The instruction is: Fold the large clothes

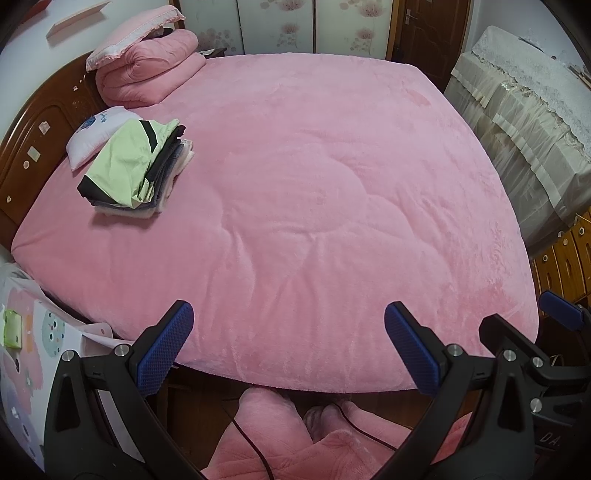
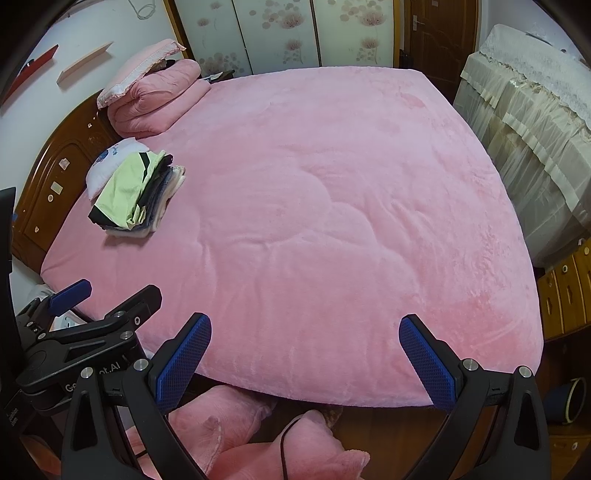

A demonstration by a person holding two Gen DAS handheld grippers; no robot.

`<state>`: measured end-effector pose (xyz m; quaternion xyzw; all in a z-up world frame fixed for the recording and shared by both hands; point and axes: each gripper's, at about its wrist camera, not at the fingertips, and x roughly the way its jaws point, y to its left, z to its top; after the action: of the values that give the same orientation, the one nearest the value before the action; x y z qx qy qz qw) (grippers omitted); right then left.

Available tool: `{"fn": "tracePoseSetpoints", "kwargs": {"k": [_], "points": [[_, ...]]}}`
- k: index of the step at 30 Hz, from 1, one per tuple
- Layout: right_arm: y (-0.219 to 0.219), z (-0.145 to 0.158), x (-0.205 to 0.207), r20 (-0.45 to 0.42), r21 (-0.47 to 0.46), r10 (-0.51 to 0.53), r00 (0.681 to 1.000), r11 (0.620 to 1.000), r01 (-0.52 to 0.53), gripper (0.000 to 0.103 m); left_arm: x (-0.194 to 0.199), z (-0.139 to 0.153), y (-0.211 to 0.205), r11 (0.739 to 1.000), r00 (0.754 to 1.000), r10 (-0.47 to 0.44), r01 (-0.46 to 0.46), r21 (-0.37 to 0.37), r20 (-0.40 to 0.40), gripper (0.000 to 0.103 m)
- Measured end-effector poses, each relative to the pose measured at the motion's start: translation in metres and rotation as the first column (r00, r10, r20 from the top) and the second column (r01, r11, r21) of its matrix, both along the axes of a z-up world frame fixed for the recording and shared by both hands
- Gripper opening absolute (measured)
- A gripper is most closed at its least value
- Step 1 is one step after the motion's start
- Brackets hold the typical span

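Left gripper (image 1: 288, 347): released; blue textured pads spread wide, nothing between them. It hangs over the near edge of the bed.
Right gripper (image 2: 304, 356): released; pads set wide apart and holding nothing. It hangs over the same near edge, just beside the left gripper.
Cross view: the right gripper's blue pad shows at the right border of the left wrist view; the left gripper's body and one pad show at the lower left of the right wrist view.
Stack of folded clothes (image 1: 138, 166): well ahead of both claws and to their left, lying on the bed near the headboard. The top piece is a light green garment (image 2: 123, 188) with black trim; grey and dark pieces lie beneath it.
Small white pillow (image 1: 98, 134): touching the far side of the stack, partly under it.
Pink bed cover (image 1: 314, 184): plush, quilted, spread flat directly ahead of the claws and filling most of each view.
Folded pink quilt (image 1: 147, 70): at the far left corner, beyond the stack, with a pink pillow (image 2: 142, 66) resting on top.
Wooden headboard (image 1: 40, 122): along the left side of the bed.
Lace-covered furniture (image 2: 524, 107): to the right, beyond the bed's edge.
Wardrobe doors (image 2: 280, 33): floral, behind the far edge.
Pink plush trousers (image 2: 236, 439): directly below the claws, with a black cable (image 1: 247, 439) running across them.
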<state>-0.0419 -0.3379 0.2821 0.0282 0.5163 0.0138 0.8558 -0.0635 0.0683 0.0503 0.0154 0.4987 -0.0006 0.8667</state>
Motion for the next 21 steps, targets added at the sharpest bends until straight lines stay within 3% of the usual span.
{"fn": "tracePoseSetpoints", "kwargs": {"k": [21], "points": [[-0.023, -0.005, 0.018, -0.035, -0.027, -0.025, 0.999, 0.999, 0.024, 0.103, 0.017, 0.007, -0.007, 0.997, 0.998, -0.054, 0.053, 0.047, 0.015, 0.102]]}}
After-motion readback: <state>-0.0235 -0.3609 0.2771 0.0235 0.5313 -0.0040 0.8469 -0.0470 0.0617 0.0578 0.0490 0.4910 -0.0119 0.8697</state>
